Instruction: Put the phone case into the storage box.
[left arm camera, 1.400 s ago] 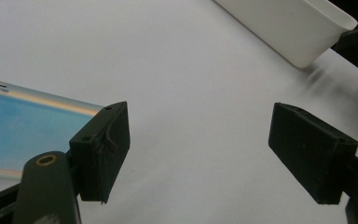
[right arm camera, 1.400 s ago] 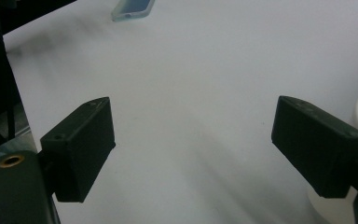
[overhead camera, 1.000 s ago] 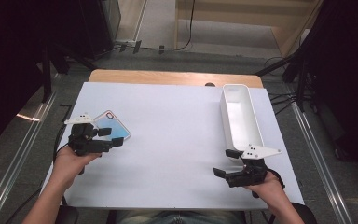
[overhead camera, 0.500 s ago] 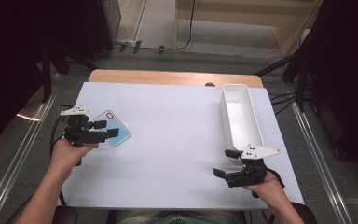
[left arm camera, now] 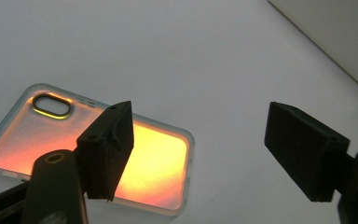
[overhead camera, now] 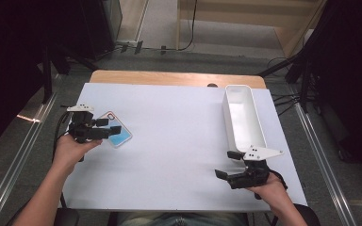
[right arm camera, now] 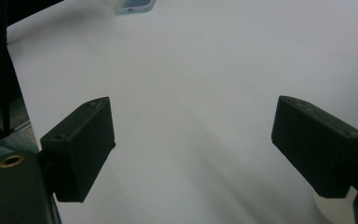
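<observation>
Since the earlier frame we see our left tongs [overhead camera: 104,128] slide back toward the desk's [overhead camera: 179,141] left edge, off the phone case [overhead camera: 118,134]; their jaws have just been closing slightly, still wide, gripping nothing. Case lies flat just beside them. Right tongs [overhead camera: 226,165] hover open, near the white bin [overhead camera: 243,117].

My left gripper [overhead camera: 104,128] at table's left edge, over flat clear-rimmed rectangular phone case [overhead camera: 116,130] lying on white table sheet [overhead camera: 179,141]; one jaw above case, other past its end, nothing btwn. Long white plastic bin [overhead camera: 243,117] on far right, well apart. My right gripper [overhead camera: 225,165] near front right corner, just before bin's near end, jaws apart w/ nothing btwn.
</observation>
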A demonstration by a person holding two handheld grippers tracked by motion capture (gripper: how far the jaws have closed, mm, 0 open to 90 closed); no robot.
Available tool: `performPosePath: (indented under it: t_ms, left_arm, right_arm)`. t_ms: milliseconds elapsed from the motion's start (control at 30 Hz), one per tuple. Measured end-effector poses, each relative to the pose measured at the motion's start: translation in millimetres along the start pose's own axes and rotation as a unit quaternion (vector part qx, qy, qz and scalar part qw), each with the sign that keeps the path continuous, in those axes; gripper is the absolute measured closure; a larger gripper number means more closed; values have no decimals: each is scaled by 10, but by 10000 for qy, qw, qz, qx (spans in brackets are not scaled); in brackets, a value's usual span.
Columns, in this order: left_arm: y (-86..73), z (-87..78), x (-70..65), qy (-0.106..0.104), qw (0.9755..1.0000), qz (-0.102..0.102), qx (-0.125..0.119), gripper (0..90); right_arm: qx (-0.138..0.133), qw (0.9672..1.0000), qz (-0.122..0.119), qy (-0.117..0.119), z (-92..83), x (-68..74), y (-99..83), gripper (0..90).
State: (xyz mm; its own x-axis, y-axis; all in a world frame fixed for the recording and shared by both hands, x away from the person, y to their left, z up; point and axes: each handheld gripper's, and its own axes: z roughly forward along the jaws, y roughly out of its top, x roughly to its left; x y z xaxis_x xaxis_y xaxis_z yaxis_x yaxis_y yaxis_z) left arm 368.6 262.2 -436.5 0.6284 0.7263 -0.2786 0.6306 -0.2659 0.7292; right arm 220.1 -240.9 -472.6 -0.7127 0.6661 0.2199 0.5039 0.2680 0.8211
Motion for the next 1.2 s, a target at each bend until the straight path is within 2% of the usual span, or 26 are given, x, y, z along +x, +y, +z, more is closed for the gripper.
performPosePath:
  t_ms: [133,233,333,467,567,633,833,967,1067,1200]
  left_arm:
    - [-7,31,30,72,10000,6,52,254]
    - [-16,54,34,57,10000,43,60,304]
    - [-31,68,16,74,9997,217,48,427]
    - [-48,98,-3,0,9996,278,18,575]
    - [-61,131,21,-108,9996,204,140,750]
    - [-76,141,27,-144,9994,276,151,879]
    - [-121,192,44,-71,9995,293,124,893]
    - [-160,240,59,-31,9993,310,218,893]
    - [-195,267,64,-80,9993,303,182,893]
    - [-252,308,82,-107,9992,240,306,893]
  right_arm:
    - [33,10000,-6,2,-3,3,1,119]
    - [30,10000,-16,2,-1,2,1,118]
    - [30,10000,-2,1,-1,1,1,118]
    - [27,10000,-21,2,0,4,1,118]
    - [21,10000,-50,5,5,2,-1,118]
    - [21,10000,-49,-2,7,3,-1,118]
    - [12,10000,-64,2,8,2,-1,118]
    - [16,10000,-53,10,8,3,-1,119]
    - [17,10000,-48,15,10,5,-1,118]
    - [46,10000,-27,33,11,12,-1,118]
